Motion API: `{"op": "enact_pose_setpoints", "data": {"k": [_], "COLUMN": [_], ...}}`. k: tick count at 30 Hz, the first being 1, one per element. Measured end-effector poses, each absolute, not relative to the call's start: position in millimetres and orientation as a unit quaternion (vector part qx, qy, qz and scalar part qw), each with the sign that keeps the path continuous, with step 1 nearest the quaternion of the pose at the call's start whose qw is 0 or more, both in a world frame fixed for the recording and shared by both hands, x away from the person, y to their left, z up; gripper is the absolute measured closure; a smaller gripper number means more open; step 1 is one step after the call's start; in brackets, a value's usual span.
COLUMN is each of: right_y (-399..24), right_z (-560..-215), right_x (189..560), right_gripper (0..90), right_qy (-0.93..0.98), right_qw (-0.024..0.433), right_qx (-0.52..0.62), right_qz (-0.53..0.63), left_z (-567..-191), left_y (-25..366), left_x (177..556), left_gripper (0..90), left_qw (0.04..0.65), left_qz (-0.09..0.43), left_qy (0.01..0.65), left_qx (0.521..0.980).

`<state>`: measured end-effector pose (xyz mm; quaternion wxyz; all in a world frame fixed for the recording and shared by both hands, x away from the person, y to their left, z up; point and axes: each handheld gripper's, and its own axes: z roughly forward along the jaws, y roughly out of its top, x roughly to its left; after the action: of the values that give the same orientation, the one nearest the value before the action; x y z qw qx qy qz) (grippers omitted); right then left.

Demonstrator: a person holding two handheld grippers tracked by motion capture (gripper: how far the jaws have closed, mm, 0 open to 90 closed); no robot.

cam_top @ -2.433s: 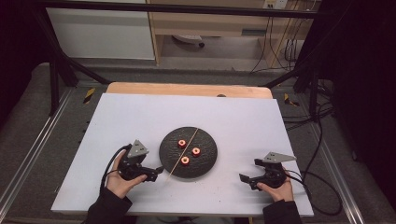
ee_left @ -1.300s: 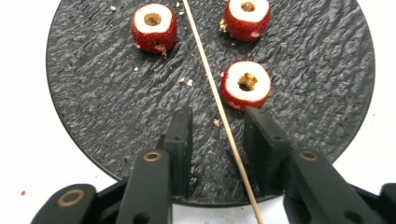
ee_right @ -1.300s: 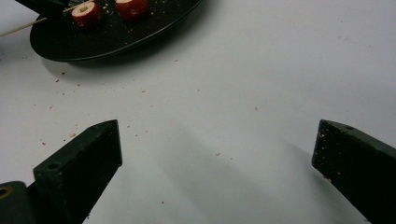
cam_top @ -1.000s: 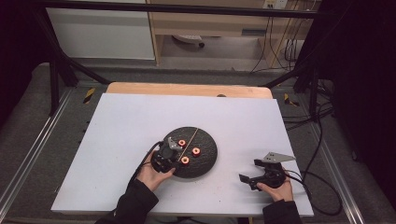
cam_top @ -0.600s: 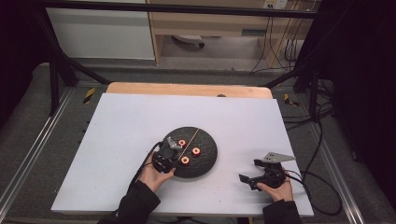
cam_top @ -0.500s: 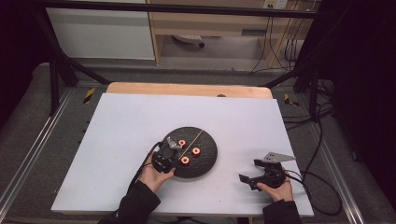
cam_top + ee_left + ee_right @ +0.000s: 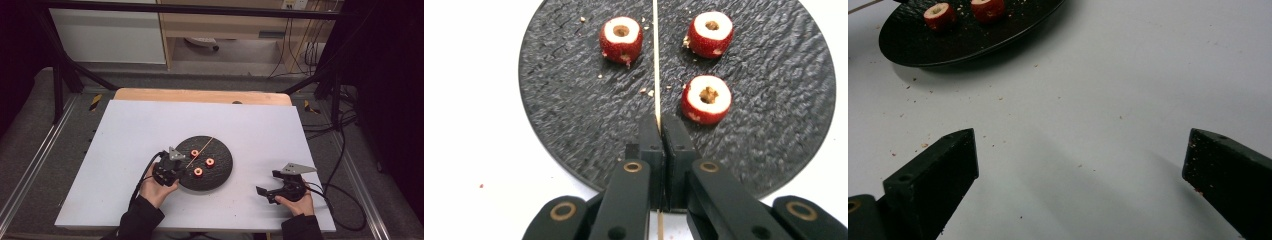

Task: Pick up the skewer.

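With its jaws pressed together on the thin wooden skewer (image 7: 656, 75), the left gripper (image 7: 657, 122) sits at the near-left rim of the round black plate (image 7: 554, 115); we record that the jaws have just been closing, with the skewer between them. We see the skewer run straight from the pads across the middle of the plate, and its near end pokes out below the jaws. Three cored red fruit pieces lie on the plate: one (image 7: 621, 39) to the left of the skewer, two (image 7: 710, 27) (image 7: 706, 99) to its right, none touching it. Small crumbs are scattered around them.

From the high view, we note the left gripper (image 7: 175, 162) at the plate's (image 7: 222, 167) left edge, the plate near the middle of the white bench (image 7: 140, 130).

We find the right gripper (image 7: 265, 192) resting low over the bench (image 7: 1088, 90), well apart from the plate (image 7: 913, 47), jaws spread wide with nothing between them.
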<state>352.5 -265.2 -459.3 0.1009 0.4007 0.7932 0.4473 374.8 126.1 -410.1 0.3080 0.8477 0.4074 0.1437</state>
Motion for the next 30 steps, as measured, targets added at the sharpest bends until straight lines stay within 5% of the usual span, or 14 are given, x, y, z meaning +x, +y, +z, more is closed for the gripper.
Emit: {"op": "enact_pose_setpoints", "data": {"k": [30], "right_y": [-240.2], "right_z": [-443.9], "right_x": [353.2], "right_gripper": [0.9], "right_qy": [0.810], "right_qw": [0.131], "right_qx": [0.375], "right_qz": [0.431], "left_z": [-407.9], "left_y": [167.6], "left_x": [344.2], "left_gripper": [88.2], "left_qw": [0.402], "left_qz": [0.158], "left_qy": [0.358], "left_qx": [0.828]}}
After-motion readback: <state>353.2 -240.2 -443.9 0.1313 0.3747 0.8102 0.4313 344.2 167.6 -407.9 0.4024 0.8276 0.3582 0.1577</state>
